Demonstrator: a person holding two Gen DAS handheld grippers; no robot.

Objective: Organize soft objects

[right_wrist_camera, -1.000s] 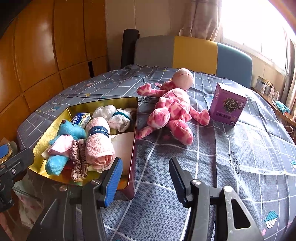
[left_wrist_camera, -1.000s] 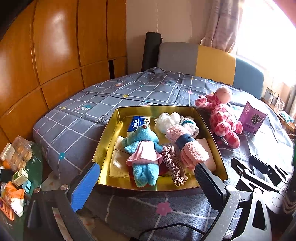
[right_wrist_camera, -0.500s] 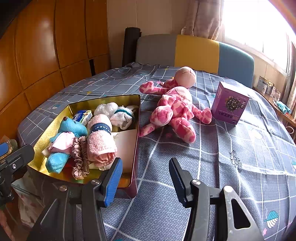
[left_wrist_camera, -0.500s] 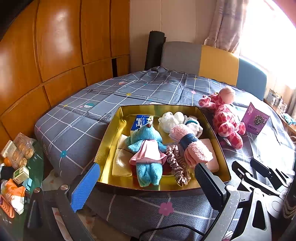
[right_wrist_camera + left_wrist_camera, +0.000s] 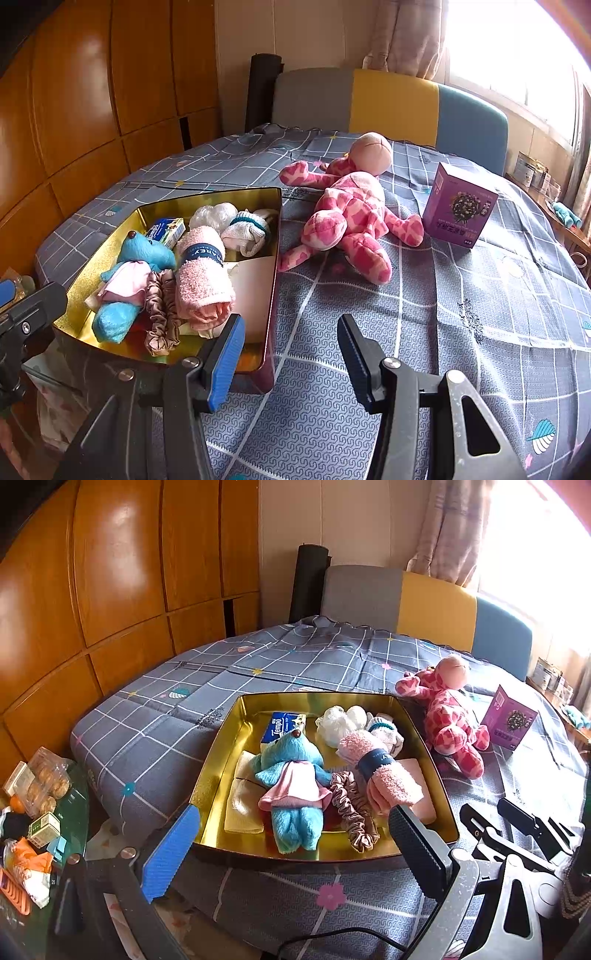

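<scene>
A gold tin (image 5: 218, 753) (image 5: 275, 258) sits on the grey checked bedspread. Inside lie a blue plush toy (image 5: 291, 775) (image 5: 144, 254), a rolled pink towel (image 5: 384, 775) (image 5: 203, 280), a satin scrunchie (image 5: 351, 812) (image 5: 160, 314), white socks (image 5: 340, 720) (image 5: 247, 232), a tissue pack (image 5: 280, 725) and a cream cloth (image 5: 240, 805). A pink spotted plush (image 5: 448, 716) (image 5: 354, 214) lies on the bed right of the tin. My left gripper (image 5: 291, 842) stands open before the tin's near rim, nothing between its fingers. My right gripper (image 5: 291, 347) is open and empty over the bedspread by the tin's near right corner.
A purple box (image 5: 511, 720) (image 5: 458, 206) stands right of the pink plush. A glass side table (image 5: 74, 812) at the lower left carries snacks and packets. Wooden wall panels run along the left; a grey, yellow and blue headboard (image 5: 388, 103) closes the far side.
The views drifted slightly, so the tin and toys sit a little further right and lower in the left wrist view. Both grippers keep the same opening and nothing was touched.
</scene>
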